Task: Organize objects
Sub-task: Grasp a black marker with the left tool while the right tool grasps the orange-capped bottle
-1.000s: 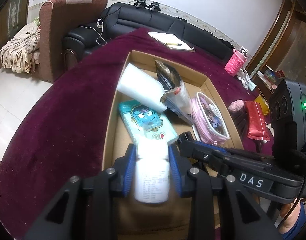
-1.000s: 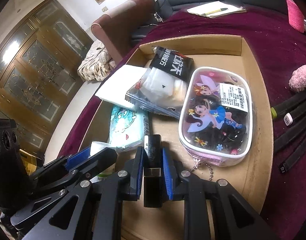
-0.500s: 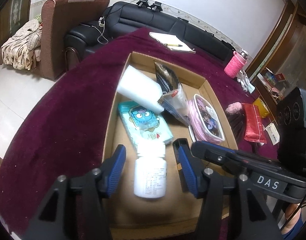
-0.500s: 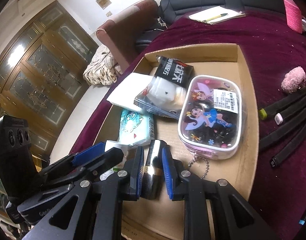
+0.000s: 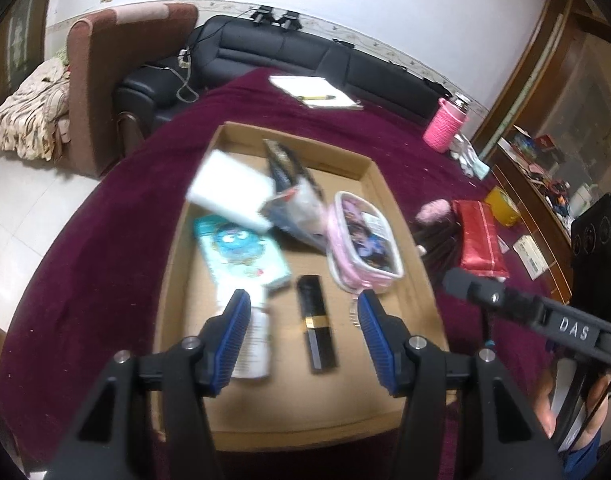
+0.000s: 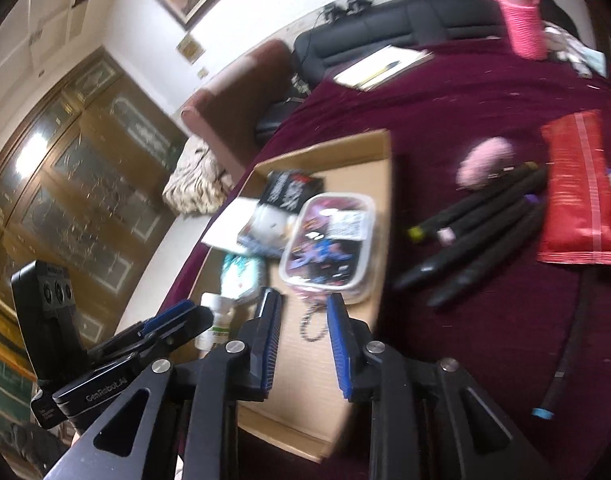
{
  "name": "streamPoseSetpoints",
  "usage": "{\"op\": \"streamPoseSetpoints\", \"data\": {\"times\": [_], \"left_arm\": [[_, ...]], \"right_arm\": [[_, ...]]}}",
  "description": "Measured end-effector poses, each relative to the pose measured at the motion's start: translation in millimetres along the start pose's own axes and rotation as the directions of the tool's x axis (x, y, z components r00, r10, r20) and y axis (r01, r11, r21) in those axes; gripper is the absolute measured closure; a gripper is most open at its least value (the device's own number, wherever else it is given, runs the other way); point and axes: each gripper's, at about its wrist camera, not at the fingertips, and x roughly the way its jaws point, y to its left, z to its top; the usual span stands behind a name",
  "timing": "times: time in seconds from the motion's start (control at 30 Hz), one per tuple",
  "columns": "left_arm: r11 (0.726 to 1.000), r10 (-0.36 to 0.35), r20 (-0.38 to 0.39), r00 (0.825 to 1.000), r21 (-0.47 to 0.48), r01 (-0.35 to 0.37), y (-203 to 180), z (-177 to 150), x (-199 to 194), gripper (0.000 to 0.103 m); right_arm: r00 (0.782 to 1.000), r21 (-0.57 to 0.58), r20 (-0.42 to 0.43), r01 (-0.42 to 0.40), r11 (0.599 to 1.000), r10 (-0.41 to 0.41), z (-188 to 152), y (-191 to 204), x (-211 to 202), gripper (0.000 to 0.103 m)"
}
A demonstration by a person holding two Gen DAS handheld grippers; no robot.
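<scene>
Already both claws are empty, left claw (image 5: 303,330) agape, right claw (image 6: 303,344) opening, over the shallow cardboard tray (image 5: 379,184) on the maroon-clothed table (image 5: 85,264), where the lying white plastic bottle (image 5: 253,342) could roll against the black-and-gold lipstick tube (image 5: 316,330) if a claw clips it.

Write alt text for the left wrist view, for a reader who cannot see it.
The left claw hangs open and empty over a cardboard tray on a maroon tablecloth. Below it lie a white bottle and a black tube, with a cartoon tissue pack and pink pouch farther in.
</scene>
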Motion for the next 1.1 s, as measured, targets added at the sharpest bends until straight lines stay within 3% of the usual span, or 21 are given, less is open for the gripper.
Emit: {"op": "streamPoseSetpoints", "data": {"times": [0.4, 0.57, 0.63, 0.77, 0.9, 1.1], "left_arm": [[0.979, -0.075, -0.094, 0.993, 0.181, 0.091, -96.1, -8.9, 20.1, 0.048], [0.953, -0.155, -0.149, 0.977, 0.236, 0.187, -143.0, -6.8, 34.9, 0.044], [0.944, -0.182, -0.192, 0.964, 0.241, 0.226, -161.1, -5.4, 47.7, 0.04], [0.927, -0.192, -0.244, 0.951, 0.273, 0.257, -189.5, -10.2, 70.1, 0.04], [0.92, -0.182, -0.293, 0.938, 0.286, 0.268, -207.6, -19.3, 89.8, 0.041], [0.918, -0.159, -0.326, 0.932, 0.297, 0.261, -219.7, -22.1, 110.4, 0.041]], "right_arm": [[0.995, 0.118, 0.094, 0.03, 0.993, -0.042, 2.9, -93.0, -72.8, 0.075], [0.978, 0.11, 0.131, 0.148, 0.983, -0.162, 13.7, -133.3, -107.3, 0.071], [0.962, 0.081, 0.082, 0.254, 0.964, -0.261, 21.3, -149.7, -108.7, 0.067], [0.93, -0.002, 0.018, 0.368, 0.93, -0.367, 32.9, -171.0, -97.4, 0.067], [0.928, -0.026, -0.052, 0.368, 0.929, -0.369, 41.8, -183.7, -72.3, 0.067], [0.937, -0.065, -0.055, 0.342, 0.938, -0.345, 52.9, -187.0, -43.6, 0.07]]}}
